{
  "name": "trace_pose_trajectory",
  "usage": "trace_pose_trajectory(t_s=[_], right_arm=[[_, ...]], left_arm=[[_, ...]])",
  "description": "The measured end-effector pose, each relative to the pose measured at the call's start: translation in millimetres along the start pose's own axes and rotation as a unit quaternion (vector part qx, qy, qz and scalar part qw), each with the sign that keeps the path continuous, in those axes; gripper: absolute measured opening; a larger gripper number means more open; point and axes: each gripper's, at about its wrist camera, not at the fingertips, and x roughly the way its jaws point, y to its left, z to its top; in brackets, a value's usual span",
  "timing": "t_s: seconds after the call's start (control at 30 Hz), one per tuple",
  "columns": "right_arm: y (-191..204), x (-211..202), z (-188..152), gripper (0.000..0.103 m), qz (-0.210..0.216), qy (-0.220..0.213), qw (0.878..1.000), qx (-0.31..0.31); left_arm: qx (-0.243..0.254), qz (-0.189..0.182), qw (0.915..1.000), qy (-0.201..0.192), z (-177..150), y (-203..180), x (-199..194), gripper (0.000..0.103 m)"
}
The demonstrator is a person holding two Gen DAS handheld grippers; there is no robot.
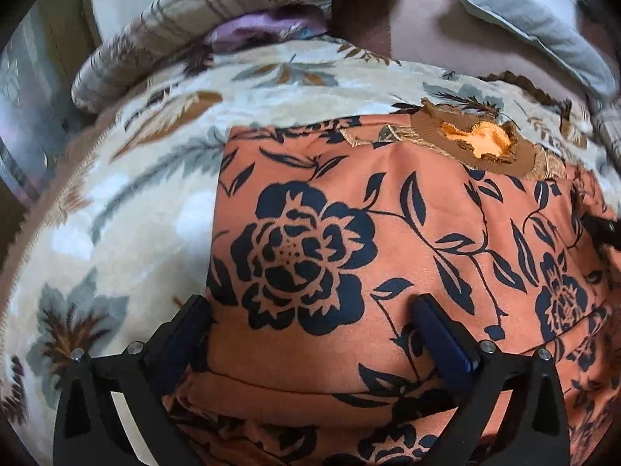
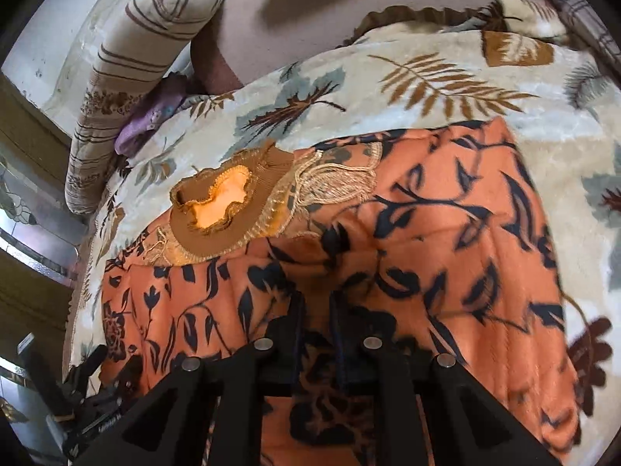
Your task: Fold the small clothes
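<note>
An orange garment with dark navy flowers (image 1: 388,252) lies partly folded on a leaf-print blanket (image 1: 116,213). Its brown ribbed collar with gold embroidery (image 1: 481,143) faces away from me. My left gripper (image 1: 310,306) is open, its fingers spread wide over the garment's near left fold. In the right wrist view the garment (image 2: 446,233) fills the middle, collar (image 2: 221,202) at the left. My right gripper (image 2: 314,299) is nearly closed and pinches a ridge of the orange cloth between its fingers. The left gripper (image 2: 89,380) shows at the lower left there.
A striped rolled quilt or bolster (image 1: 174,39) and a purple cloth (image 1: 256,27) lie at the far side of the bed. A grey pillow (image 1: 543,31) is at the far right. The leaf-print blanket (image 2: 427,77) surrounds the garment. A wall and glass panel (image 2: 23,194) stand left.
</note>
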Motion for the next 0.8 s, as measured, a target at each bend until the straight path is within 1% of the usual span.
trace_pose_trajectory(t_s=[0.1, 0.17, 0.2, 0.27, 0.3, 0.33, 0.37, 0.4, 0.43, 0.47, 0.5, 0.53, 0.6, 0.67, 0.7, 0.73, 0.8], right_arm=[[-1, -26, -11, 0.016, -0.012, -0.032, 0.999, -0.017], [-6, -36, -15, 0.016, -0.029, -0.039, 0.999, -0.022], [-11, -42, -17, 0.016, -0.040, -0.040, 0.998, -0.020], [-24, -42, -17, 0.016, -0.051, -0.031, 0.998, -0.008], [-32, -37, -18, 0.016, -0.059, -0.016, 0.998, 0.001], [-41, -28, -19, 0.016, -0.069, 0.009, 0.998, 0.010], [-51, -19, -21, 0.017, -0.059, 0.025, 0.998, 0.026], [-55, -20, -21, 0.017, -0.047, 0.013, 0.998, 0.038], [-57, -22, -20, 0.016, -0.041, 0.010, 0.998, 0.047], [-56, -23, -18, 0.016, -0.041, 0.016, 0.998, 0.049], [-53, -26, -14, 0.017, -0.038, 0.016, 0.998, 0.045], [-52, -29, -12, 0.017, -0.034, 0.009, 0.998, 0.043], [-50, -36, -11, 0.017, -0.037, -0.007, 0.998, 0.047], [-44, -41, -11, 0.019, -0.020, -0.019, 0.999, 0.047], [-41, -41, -11, 0.019, -0.011, -0.022, 0.999, 0.043], [-38, -38, -10, 0.019, -0.007, -0.017, 0.999, 0.038], [-33, -26, -12, 0.019, -0.015, 0.013, 1.000, 0.024]], left_arm=[[-0.002, -0.004, 1.0000, 0.003, -2, 1, 0, 0.103], [0.003, -0.002, 1.0000, 0.005, -2, 0, -1, 0.103], [0.006, -0.007, 0.9999, 0.011, -1, 1, -1, 0.103], [0.004, -0.020, 0.9995, 0.023, 4, 6, -3, 0.103], [-0.002, -0.020, 0.9996, 0.020, 6, 9, -5, 0.103], [-0.010, -0.012, 0.9998, 0.008, 8, 14, -8, 0.103], [-0.019, 0.011, 0.9997, -0.011, 10, 21, -13, 0.103], [-0.024, 0.026, 0.9992, -0.021, 12, 25, -16, 0.103], [-0.026, 0.034, 0.9988, -0.025, 13, 27, -16, 0.103], [-0.024, 0.043, 0.9986, -0.020, 13, 30, -13, 0.103], [-0.019, 0.049, 0.9986, -0.006, 12, 30, -7, 0.103], [-0.015, 0.050, 0.9986, 0.009, 11, 29, 0, 0.103], [-0.030, 0.044, 0.9986, 0.004, 10, 31, -1, 0.103], [-0.024, 0.042, 0.9988, 0.008, 12, 28, -2, 0.103], [-0.023, 0.046, 0.9987, 0.003, 12, 27, -3, 0.103], [-0.021, 0.049, 0.9985, -0.007, 13, 25, -8, 0.103], [-0.011, 0.045, 0.9984, -0.033, 11, 21, -19, 0.103]])
